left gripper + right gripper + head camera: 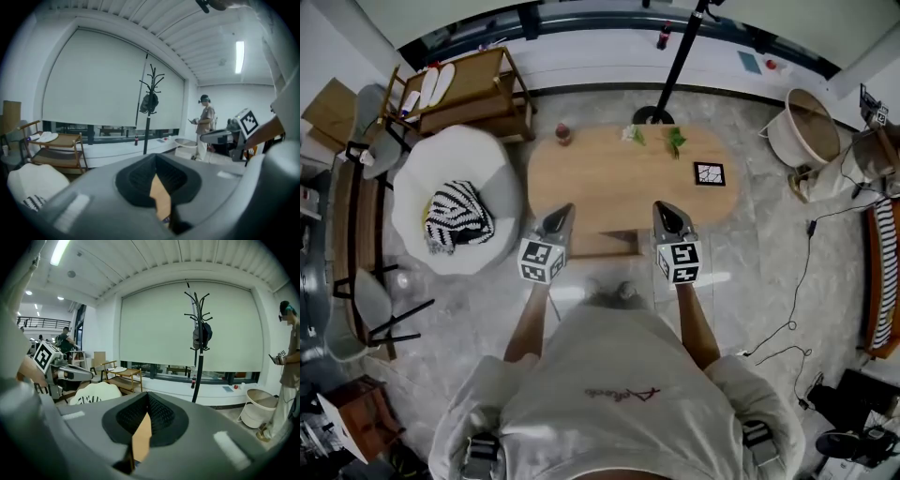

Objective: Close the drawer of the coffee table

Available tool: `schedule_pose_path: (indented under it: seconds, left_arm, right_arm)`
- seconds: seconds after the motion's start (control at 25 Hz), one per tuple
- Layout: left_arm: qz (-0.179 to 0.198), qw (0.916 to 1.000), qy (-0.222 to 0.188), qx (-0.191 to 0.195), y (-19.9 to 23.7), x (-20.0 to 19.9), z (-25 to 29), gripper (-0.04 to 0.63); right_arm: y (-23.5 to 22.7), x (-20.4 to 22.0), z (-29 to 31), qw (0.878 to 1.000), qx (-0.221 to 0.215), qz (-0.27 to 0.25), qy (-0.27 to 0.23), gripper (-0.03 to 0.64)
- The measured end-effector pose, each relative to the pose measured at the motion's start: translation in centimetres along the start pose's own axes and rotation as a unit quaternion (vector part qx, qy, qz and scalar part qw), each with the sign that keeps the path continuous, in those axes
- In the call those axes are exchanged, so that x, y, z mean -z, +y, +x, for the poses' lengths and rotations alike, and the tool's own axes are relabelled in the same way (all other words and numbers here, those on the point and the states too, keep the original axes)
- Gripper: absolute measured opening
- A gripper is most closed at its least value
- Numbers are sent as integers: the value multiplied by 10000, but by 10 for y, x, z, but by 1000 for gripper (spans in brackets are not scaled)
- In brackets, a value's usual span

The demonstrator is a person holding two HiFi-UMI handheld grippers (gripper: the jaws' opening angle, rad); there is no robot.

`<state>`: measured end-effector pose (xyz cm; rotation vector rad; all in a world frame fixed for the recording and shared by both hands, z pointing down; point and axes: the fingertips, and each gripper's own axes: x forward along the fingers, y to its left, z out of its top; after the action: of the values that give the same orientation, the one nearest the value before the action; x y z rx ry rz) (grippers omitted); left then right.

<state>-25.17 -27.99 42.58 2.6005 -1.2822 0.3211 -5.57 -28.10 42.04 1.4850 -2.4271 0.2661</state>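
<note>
Drawer of pale wood juts out from the near edge of the oval light-wood coffee table, lying between the two grippers. The left gripper hovers just left of it and the right gripper just right of it. Both have their jaws pressed together on nothing. Beyond the right gripper lie a black-and-white marker card and green sprigs. Beyond the left gripper stands a small dark-red item.
</note>
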Motion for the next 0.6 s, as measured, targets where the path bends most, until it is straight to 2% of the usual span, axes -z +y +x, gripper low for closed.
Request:
schedule_pose_path:
  seconds: [0.28,0.6]
  left_arm:
    - [10,9995,193,-269,-25,4,-6,-2]
    - [-234,9958,551,-686,-59,51,-30,-2]
  right_arm:
    - [-13,10,-12,9995,-294,123,-19,6]
    - [-20,36,-22,9970,-687,333,-96,6]
